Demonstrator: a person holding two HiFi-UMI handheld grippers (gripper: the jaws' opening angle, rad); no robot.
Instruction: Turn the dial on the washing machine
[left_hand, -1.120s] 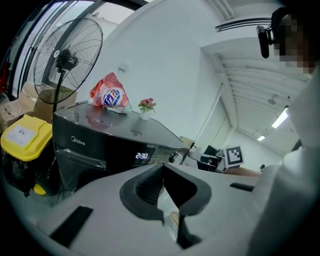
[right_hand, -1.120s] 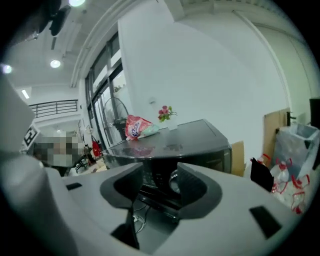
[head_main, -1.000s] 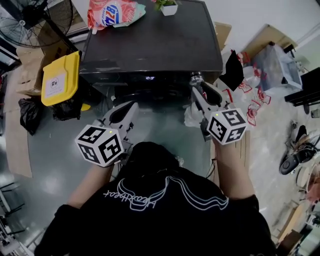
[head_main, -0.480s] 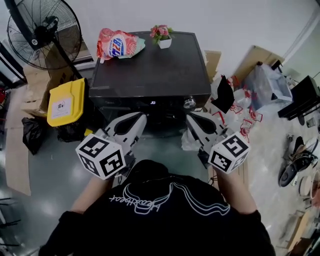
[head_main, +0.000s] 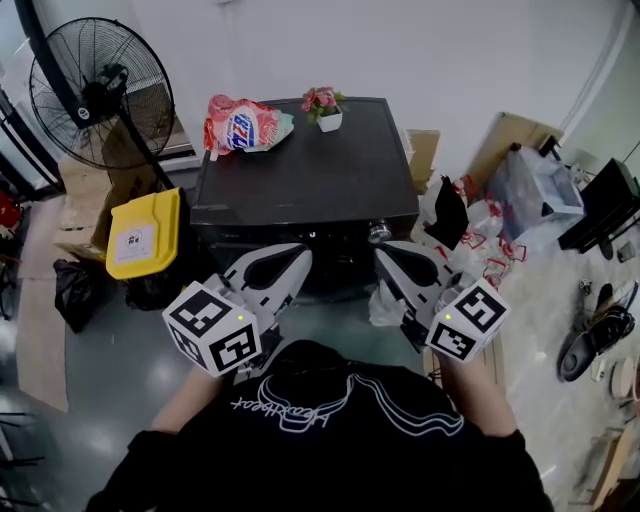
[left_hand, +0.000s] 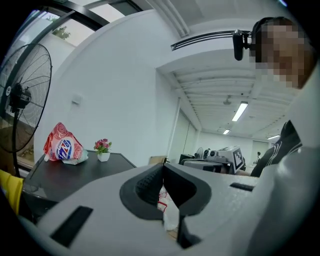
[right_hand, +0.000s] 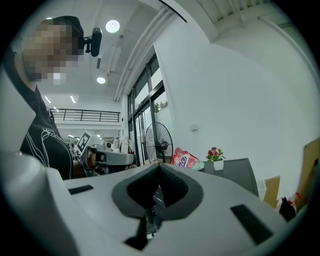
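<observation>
Left claw (head_main: 298, 256) and right claw (head_main: 386, 250), pressed together empty, hide much of the washing machine (head_main: 300, 170)'s front.

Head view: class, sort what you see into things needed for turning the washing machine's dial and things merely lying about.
Job: washing machine, dial, right gripper.
Lying about: detergent bag, potted flowers, fan, yellow container.

fan (head_main: 95, 95) placed left of washing machine (head_main: 305, 170) | bag (head_main: 245, 122), potted plant (head_main: 322, 108) set on its top | bin (head_main: 142, 235) placed at its left
</observation>
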